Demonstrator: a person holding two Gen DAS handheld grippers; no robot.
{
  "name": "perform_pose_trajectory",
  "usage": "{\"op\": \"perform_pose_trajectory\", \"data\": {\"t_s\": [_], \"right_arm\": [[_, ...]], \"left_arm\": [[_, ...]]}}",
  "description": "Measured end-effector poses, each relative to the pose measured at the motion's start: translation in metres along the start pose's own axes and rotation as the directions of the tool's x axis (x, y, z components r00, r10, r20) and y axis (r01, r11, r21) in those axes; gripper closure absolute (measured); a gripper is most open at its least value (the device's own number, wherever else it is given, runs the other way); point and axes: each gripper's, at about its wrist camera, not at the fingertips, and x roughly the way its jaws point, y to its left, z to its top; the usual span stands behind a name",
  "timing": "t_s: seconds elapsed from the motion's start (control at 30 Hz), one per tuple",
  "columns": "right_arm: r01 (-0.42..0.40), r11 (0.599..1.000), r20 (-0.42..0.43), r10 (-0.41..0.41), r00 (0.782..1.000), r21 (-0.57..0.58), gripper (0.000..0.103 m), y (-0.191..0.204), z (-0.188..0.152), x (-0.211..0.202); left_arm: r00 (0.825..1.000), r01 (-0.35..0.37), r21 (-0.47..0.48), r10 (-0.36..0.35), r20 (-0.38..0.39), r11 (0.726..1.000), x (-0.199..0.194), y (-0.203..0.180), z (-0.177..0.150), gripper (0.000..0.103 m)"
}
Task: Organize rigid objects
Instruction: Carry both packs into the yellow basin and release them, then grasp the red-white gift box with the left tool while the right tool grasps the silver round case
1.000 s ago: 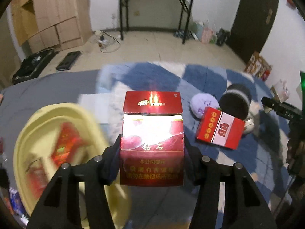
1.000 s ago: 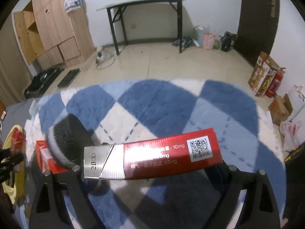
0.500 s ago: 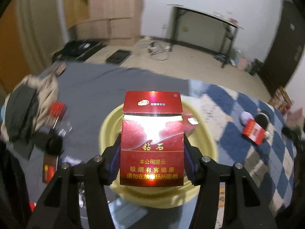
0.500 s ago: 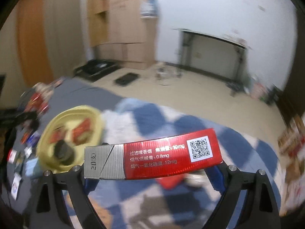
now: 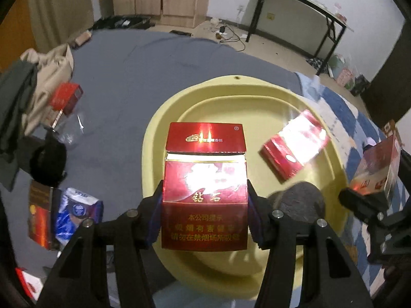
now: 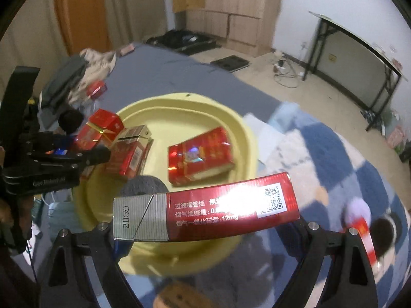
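Over the yellow basin (image 5: 164, 118), both claws carry cigarette packs. The left claw (image 5: 204, 200) is closed on an upright red pack (image 5: 204, 179), its fingers pressing the two narrow sides low down, with the flip lid slightly ajar above them. The right claw (image 6: 205, 220) is spread wide yet clamped on a red and silver pack (image 6: 205, 208) held lengthwise by its two short ends, so the side with the QR code faces the camera.

Both packs look like thin cardboard — light and stiff enough to hold their shape, but likely to dent or crush if squeezed hard, and glossy enough to slip. The narrow sides and the ends seem the sensible places to grip, since the broad faces would cave in.

The upright pack sits between the left fingers, directly above the basin's near part. The right-hand pack hangs over the basin's near rim. Inside lie another red pack (image 6: 200, 154), a further pack propped on edge (image 6: 129, 151) and a dark round thing (image 6: 143, 187) — what it is cannot be told. The basin rests on a grey sheet (image 5: 123, 71) beside a blue checked blanket (image 6: 334, 159).
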Motion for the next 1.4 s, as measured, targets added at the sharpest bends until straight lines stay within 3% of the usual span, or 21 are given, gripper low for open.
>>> {"op": "perform_pose_trajectory", "data": {"t_s": [0.17,0.4,0.6,0.67,0.73,0.9,1.03,1.13,1.33,1.4], "right_arm": [[0.026,1.0,-0.005,-0.026,1.0,-0.009,0.011,0.009,0.024,0.039],[0.059,0.998,-0.035,-0.06,0.998,-0.032,0.011,0.023,0.039,0.093],[0.075,0.994,-0.006,-0.076,0.997,-0.084,0.007,0.032,0.038,0.1],[0.087,0.993,0.019,-0.086,0.996,-0.08,0.001,0.03,0.037,0.092],[0.059,0.997,0.06,-0.056,0.997,-0.052,0.0,0.022,0.034,0.079],[0.034,0.999,0.122,-0.035,0.992,0.009,0.0,0.004,0.023,0.043],[0.014,0.994,0.196,-0.034,0.98,0.104,0.0,-0.022,-0.002,-0.005],[-0.002,0.991,0.197,-0.025,0.98,0.137,0.0,-0.039,-0.02,-0.027],[0.025,0.976,0.212,-0.071,0.975,0.216,0.0,-0.082,-0.061,-0.086],[0.065,0.965,0.216,-0.122,0.969,0.255,0.0,-0.105,-0.084,-0.111]], "left_arm": [[0.999,0.039,-0.091,-0.041,-0.015,0.995,0.017,0.011,0.006,0.046],[1.0,0.006,-0.065,-0.007,-0.004,0.998,0.022,0.009,0.007,0.046],[0.999,-0.021,-0.028,0.022,0.037,0.999,0.012,0.0,0.009,0.026],[0.997,-0.031,-0.047,0.034,0.066,0.998,0.005,0.002,0.01,0.006],[0.993,-0.02,-0.074,0.028,0.114,0.997,-0.006,0.008,0.012,0.0],[0.983,0.027,-0.106,-0.006,0.186,0.994,-0.038,0.006,0.018,0.0],[0.976,0.038,-0.035,-0.03,0.214,0.999,-0.061,-0.029,0.024,0.0],[0.971,0.045,0.021,-0.049,0.234,0.999,-0.08,-0.056,0.023,0.0],[0.974,0.089,0.107,-0.109,0.201,0.99,-0.096,-0.111,0.006,0.0],[0.971,0.118,0.153,-0.146,0.19,0.981,-0.097,-0.14,-0.001,0.0]]}}
